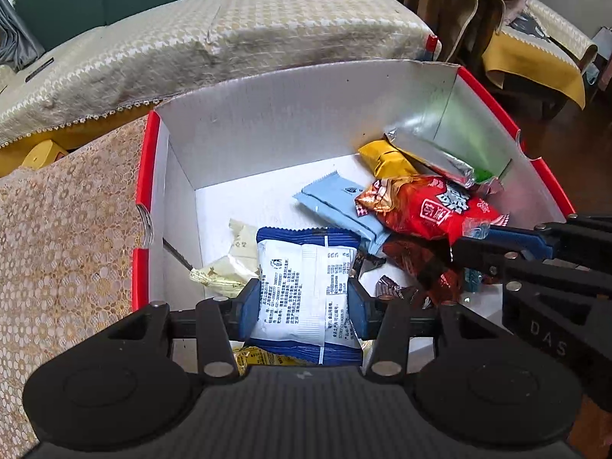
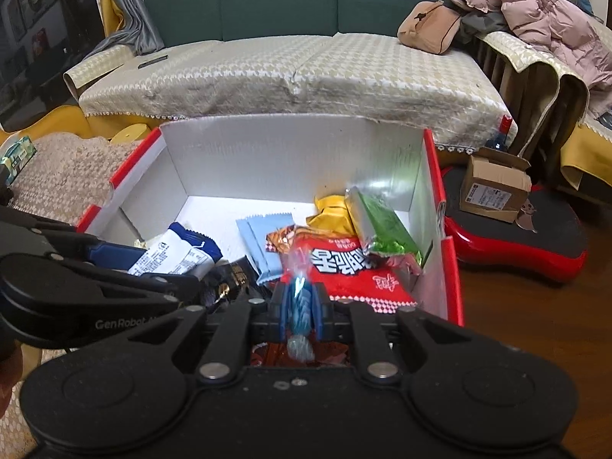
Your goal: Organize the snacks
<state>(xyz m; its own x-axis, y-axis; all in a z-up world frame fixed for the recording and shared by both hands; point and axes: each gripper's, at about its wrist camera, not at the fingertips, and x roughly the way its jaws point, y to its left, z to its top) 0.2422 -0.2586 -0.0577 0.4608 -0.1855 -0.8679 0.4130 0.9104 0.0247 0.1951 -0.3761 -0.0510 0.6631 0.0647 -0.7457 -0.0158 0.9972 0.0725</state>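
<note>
A white box with red rims [image 1: 267,130] [image 2: 290,153] holds several snacks. My left gripper [image 1: 302,300] is shut on a blue-and-white snack packet [image 1: 302,287], held over the box's near left part; it also shows in the right wrist view [image 2: 176,254]. My right gripper [image 2: 300,298] is shut on a small blue candy wrapper [image 2: 300,306], above a red snack bag [image 2: 344,267] [image 1: 428,210]. In the box lie a light blue packet [image 1: 336,202] [image 2: 264,241], a yellow packet [image 1: 390,158], a silver-green bag [image 1: 447,141] [image 2: 382,225] and a cream packet [image 1: 229,264].
The box stands on a lace-covered table [image 1: 65,222]. A sofa with a patterned cover [image 2: 290,72] lies behind. A cardboard box [image 2: 497,187] sits on a red platform [image 2: 535,252] on the floor at right. A pink jacket [image 2: 543,19] lies on the sofa arm.
</note>
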